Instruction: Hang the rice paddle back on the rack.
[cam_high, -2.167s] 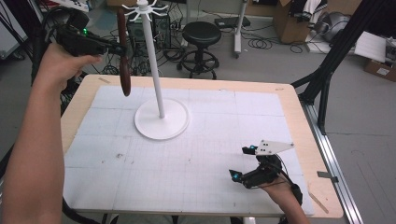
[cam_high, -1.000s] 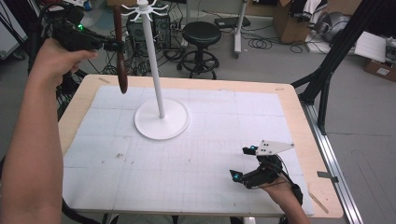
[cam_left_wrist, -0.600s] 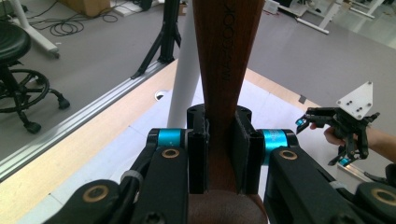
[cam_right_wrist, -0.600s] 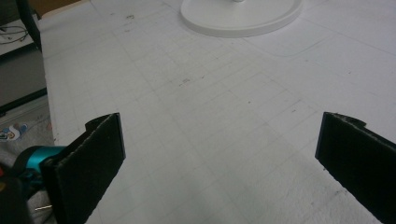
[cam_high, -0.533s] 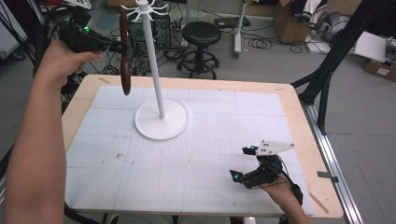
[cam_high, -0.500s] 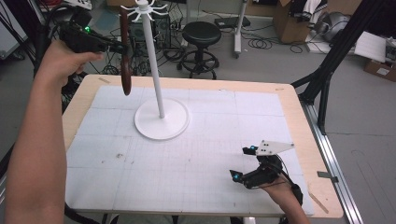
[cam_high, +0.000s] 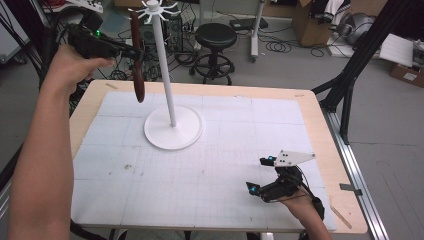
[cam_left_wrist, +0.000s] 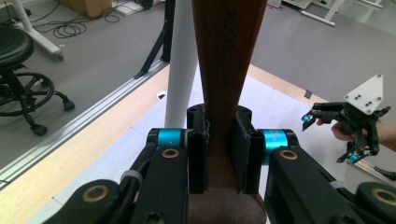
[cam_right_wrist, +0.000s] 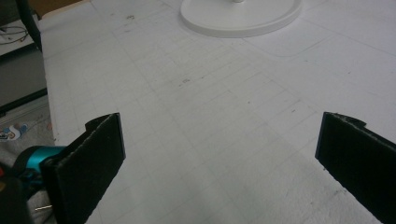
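left gripper (cam_left_wrist: 219, 149) clamps a brown wooden utensil (cam_high: 136, 55), raised beside the white stand's pole (cam_high: 164, 60) above the table's (cam_high: 310, 115) far-left corner. right gripper (cam_high: 272, 175) rests near the near-right edge, jaws wide.

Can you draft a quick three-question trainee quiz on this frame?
1. True or false: the left gripper is shut on the brown wooden utensil.
2. The white stand rests on: A) the stool B) the white mat C) the floor
3. How do the right gripper jaws stand?

Key
1. True; both pads clamp its handle.
2. B, the white mat.
3. Wide apart, nothing between them, low over the mat.
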